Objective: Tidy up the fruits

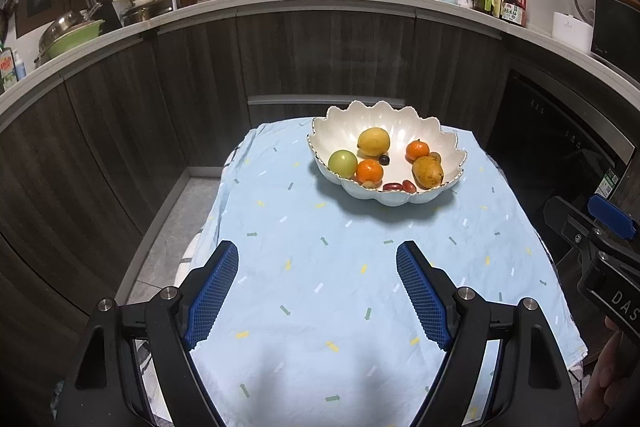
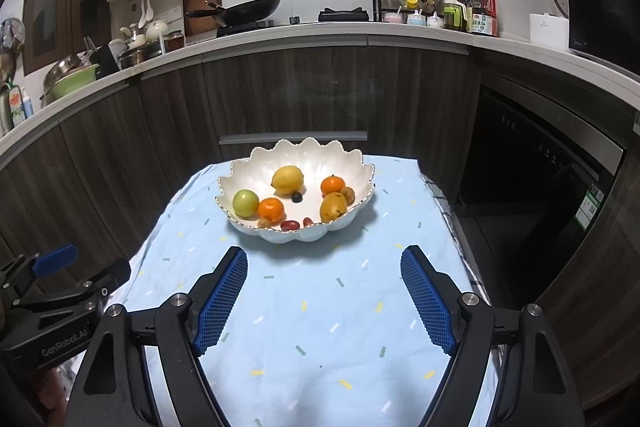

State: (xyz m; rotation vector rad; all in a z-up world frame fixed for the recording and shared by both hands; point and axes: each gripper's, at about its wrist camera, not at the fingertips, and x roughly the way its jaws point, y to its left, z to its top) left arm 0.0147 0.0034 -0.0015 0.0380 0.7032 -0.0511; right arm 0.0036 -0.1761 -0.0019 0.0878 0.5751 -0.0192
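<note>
White scalloped bowl (image 1: 424,143) at the far end of the cloth-covered desk (image 1: 304,267), toward 12 o'clock from both claws. Inside: lemon (image 1: 373,141) at 12, green apple (image 1: 342,163) at 9, pear (image 1: 427,171) at 3, two mandarins, small dark fruits. Left claw (image 1: 317,289) and right claw (image 2: 324,297) both wide, empty, above bare cloth.

White lettering "GenRobot.AI" runs along the black body of the left gripper (image 2: 64,259), at eight o'clock in the right wrist view. Bottle labels on the counter are too small to read.
</note>
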